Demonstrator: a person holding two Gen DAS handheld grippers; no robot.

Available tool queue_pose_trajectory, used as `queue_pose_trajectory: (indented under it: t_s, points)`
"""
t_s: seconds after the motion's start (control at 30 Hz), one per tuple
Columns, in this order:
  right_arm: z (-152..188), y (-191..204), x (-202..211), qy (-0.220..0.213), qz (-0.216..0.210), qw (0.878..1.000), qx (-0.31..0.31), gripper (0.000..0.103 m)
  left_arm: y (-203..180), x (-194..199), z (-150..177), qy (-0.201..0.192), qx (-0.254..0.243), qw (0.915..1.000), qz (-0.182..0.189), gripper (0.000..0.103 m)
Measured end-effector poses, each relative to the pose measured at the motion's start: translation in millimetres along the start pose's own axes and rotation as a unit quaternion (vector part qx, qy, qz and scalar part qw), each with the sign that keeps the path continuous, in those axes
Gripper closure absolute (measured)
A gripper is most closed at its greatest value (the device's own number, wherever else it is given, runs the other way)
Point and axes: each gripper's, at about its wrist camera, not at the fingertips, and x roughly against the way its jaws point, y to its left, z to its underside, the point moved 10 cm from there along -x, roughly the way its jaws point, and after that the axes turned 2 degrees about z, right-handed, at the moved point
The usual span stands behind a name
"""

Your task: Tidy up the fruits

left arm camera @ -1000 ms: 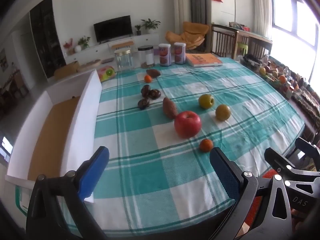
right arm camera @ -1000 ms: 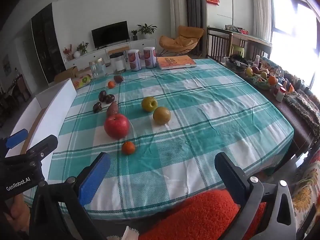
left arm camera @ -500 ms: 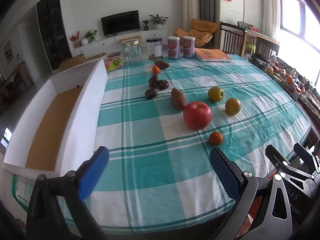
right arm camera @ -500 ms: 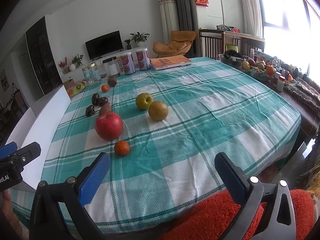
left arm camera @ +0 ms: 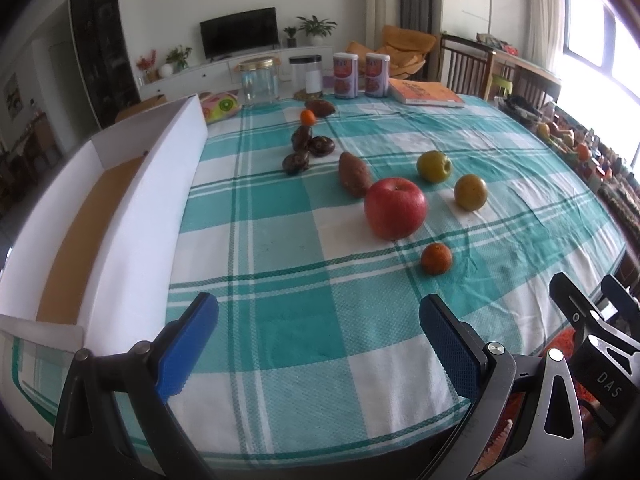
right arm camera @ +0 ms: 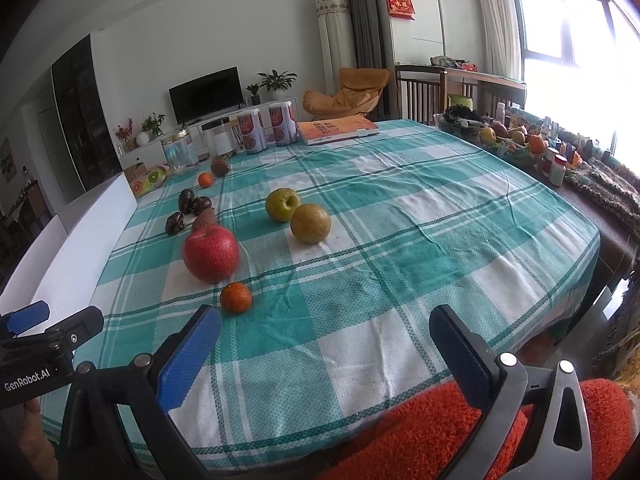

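Bright daylight floods from the blown-out window (right side), with fisheye-curved, dark-vignetted edges.

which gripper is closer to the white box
Left. The left gripper hangs open beside the white box, at its near end. The right gripper, also open, is further right, past the left one.

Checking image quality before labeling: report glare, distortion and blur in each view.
Left wrist: window blown out at right, fisheye curves the tablecloth stripes, red apple sharp. Right wrist: stronger window glare washes out the right edge, same curving, fruit crisp.
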Motion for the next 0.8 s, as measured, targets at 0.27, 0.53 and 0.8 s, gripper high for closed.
queue_pose_trajectory:
  t_s: [0.27, 0.53, 0.8]
  points:
    - [-1, 4, 2, -0.006, 0.001, 1.0, 0.011, 0.0, 3, -15, 7, 0.014, 0.003, 0.9999, -0.007, 0.002]
    - [-2, 5, 4, -0.011, 0.001, 1.0, 0.015, 0.0, 7, -27, 15, 0.03, 0.009, 0.9995, -0.007, 0.002]
    - [-1, 6, 3, -0.008, 0.0, 1.0, 0.016, 0.0, 10, -34, 19, 0.04, 0.014, 0.9991, -0.007, 0.002]
